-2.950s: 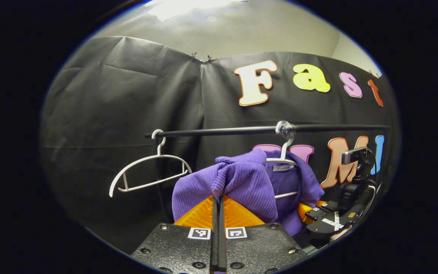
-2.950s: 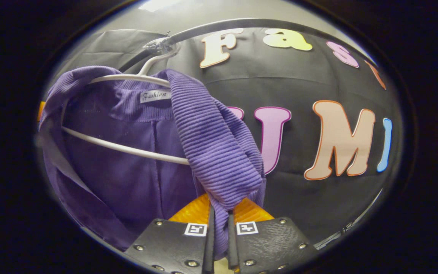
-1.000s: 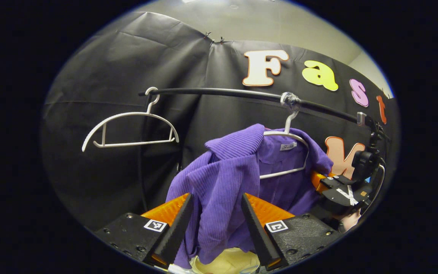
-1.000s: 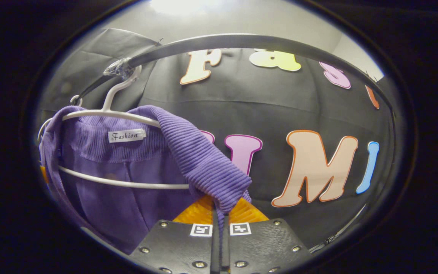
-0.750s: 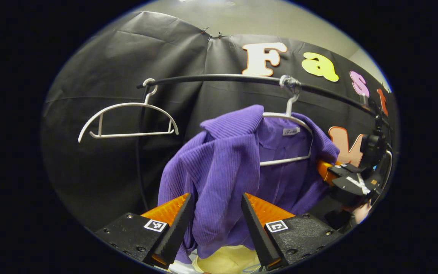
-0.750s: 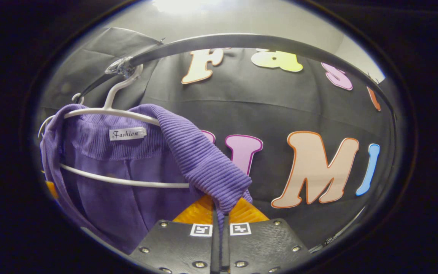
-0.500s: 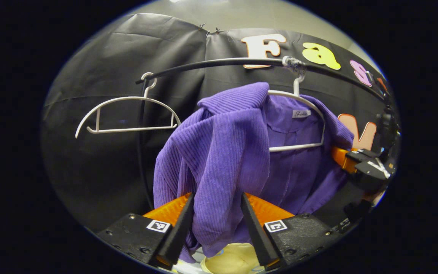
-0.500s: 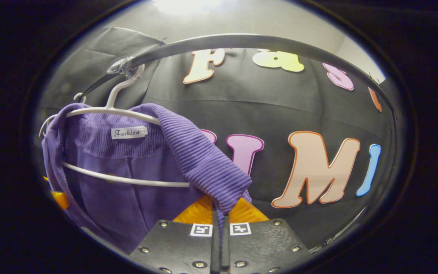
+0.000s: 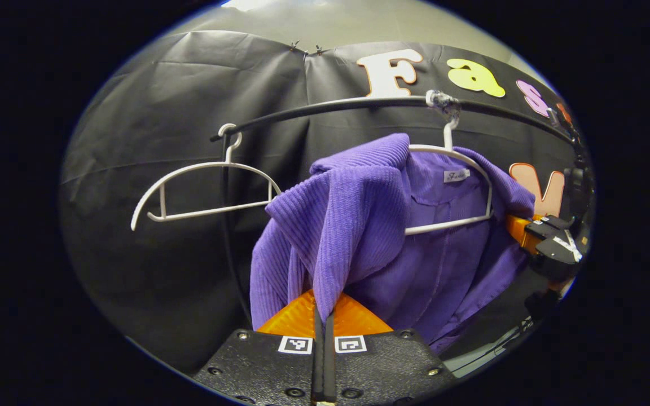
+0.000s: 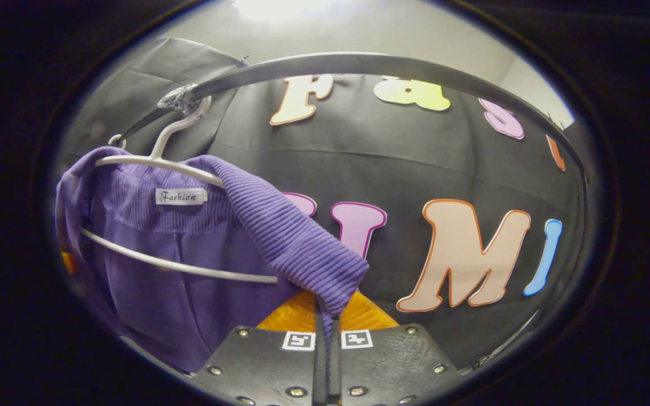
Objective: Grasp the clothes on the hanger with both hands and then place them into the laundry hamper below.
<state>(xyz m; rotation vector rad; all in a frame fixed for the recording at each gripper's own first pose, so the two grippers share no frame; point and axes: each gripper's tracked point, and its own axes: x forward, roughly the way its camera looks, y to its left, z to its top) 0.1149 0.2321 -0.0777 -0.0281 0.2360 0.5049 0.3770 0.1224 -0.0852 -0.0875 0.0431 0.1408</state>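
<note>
A purple ribbed garment (image 9: 353,225) hangs on a white hanger (image 9: 460,163) from the black rail (image 9: 330,105). My left gripper (image 9: 323,307) is shut on a fold of the garment's near side, low down. In the right gripper view the same purple garment (image 10: 280,237) drapes off the white hanger (image 10: 156,160), and my right gripper (image 10: 328,313) is shut on its shoulder fabric. The right gripper (image 9: 550,242) also shows at the far right of the left gripper view, pressed against the garment's other side.
An empty white hanger (image 9: 201,186) hangs at the left end of the rail, beside a thin black upright pole (image 9: 229,237). The rail (image 10: 370,62) arcs overhead in the right gripper view.
My left gripper, open around the hanging fabric half a second ago, has closed on a fold of it. The right gripper has stayed shut on the shoulder fabric, which shifted slightly.
</note>
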